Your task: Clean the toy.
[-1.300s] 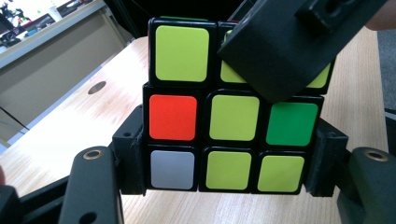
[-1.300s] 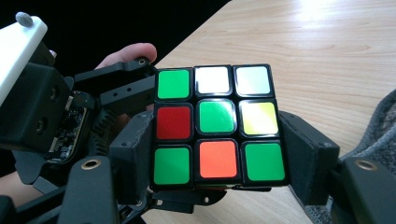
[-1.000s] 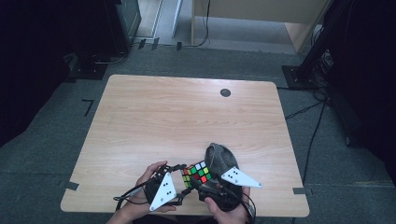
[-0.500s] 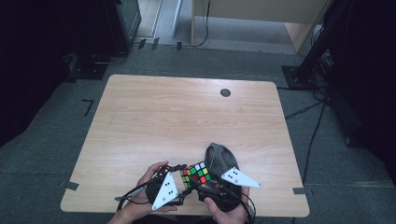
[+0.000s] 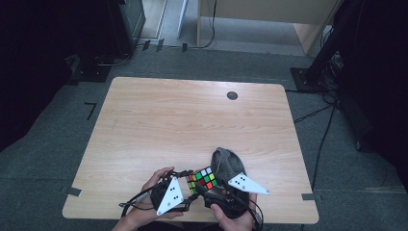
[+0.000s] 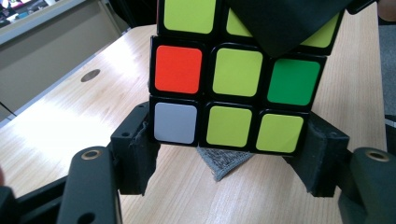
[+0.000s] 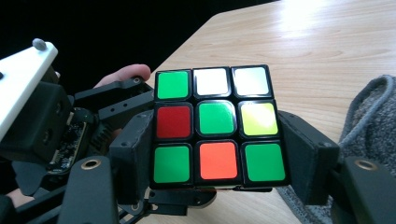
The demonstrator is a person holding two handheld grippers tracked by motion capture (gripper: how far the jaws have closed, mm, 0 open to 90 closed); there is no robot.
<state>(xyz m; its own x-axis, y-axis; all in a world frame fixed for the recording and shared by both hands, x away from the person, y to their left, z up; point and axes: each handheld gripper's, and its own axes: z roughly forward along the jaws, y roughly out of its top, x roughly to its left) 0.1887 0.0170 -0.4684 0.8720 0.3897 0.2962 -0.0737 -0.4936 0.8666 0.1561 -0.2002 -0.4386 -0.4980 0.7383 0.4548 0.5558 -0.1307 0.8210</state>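
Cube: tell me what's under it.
Under the cube, held off the table, a grey cloth corner shows on the wood. The rest of the cloth is hidden behind the cube.

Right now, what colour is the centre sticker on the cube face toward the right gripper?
Green, at the middle of the cube face; clearest in the right gripper view.

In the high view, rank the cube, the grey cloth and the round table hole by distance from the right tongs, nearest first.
1. Cube: gripped in the right tongs, near the table's front edge.
2. Grey cloth: lying just behind them, to the right.
3. Round hole: far side of the table, right of centre.
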